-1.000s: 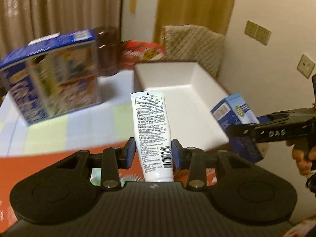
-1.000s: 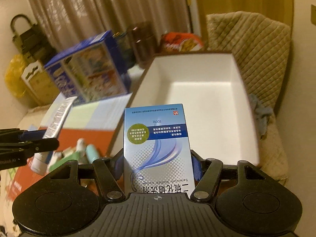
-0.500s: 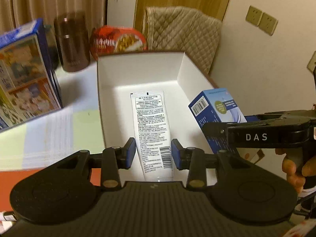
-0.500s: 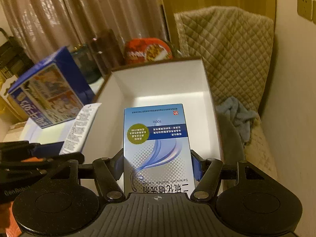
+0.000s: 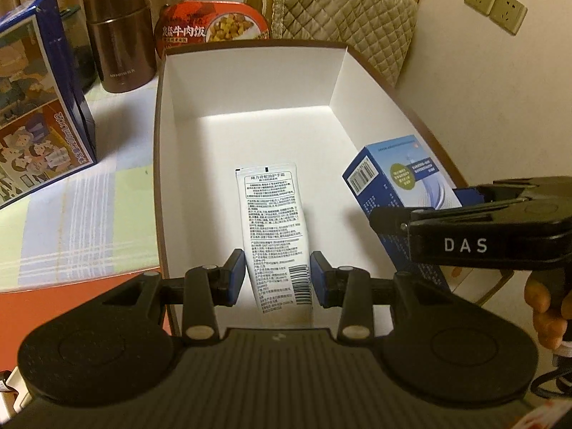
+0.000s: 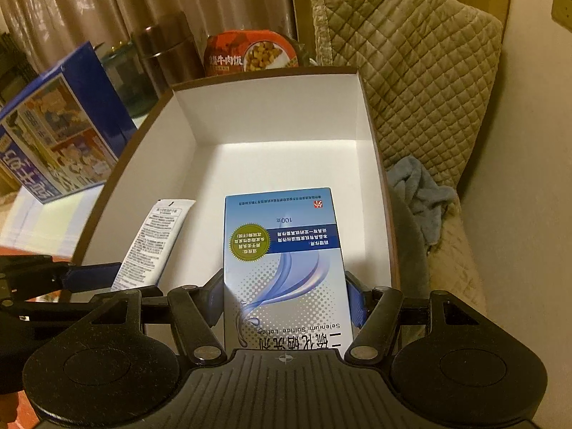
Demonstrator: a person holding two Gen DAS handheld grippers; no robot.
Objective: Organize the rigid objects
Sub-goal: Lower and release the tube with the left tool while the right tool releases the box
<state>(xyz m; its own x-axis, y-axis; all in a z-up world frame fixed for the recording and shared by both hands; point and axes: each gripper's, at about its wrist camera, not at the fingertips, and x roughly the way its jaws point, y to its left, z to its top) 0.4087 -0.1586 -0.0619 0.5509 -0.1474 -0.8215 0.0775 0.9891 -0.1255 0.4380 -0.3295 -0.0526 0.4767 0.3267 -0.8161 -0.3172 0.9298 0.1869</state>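
My left gripper (image 5: 278, 274) is shut on a white tube (image 5: 273, 228) with black print and holds it over the near end of an open white box (image 5: 250, 89). My right gripper (image 6: 285, 302) is shut on a blue lotion box (image 6: 282, 261) and holds it inside the same white box (image 6: 271, 114), to the right of the tube (image 6: 152, 243). The lotion box (image 5: 393, 182) and the right gripper (image 5: 475, 230) also show at the right of the left wrist view. The left gripper's blue pads (image 6: 93, 276) show at the left of the right wrist view.
A brown flask (image 5: 119, 35), a red food bowl (image 5: 214, 25) and a blue picture carton (image 5: 32, 100) stand on the table left of and behind the white box. A quilted chair (image 6: 411, 78) with a blue cloth (image 6: 418, 193) stands on its right.
Both grippers have moved forward with their loads, from beside the white box to over its inside. The tube and the lotion box now hang lower within its walls.
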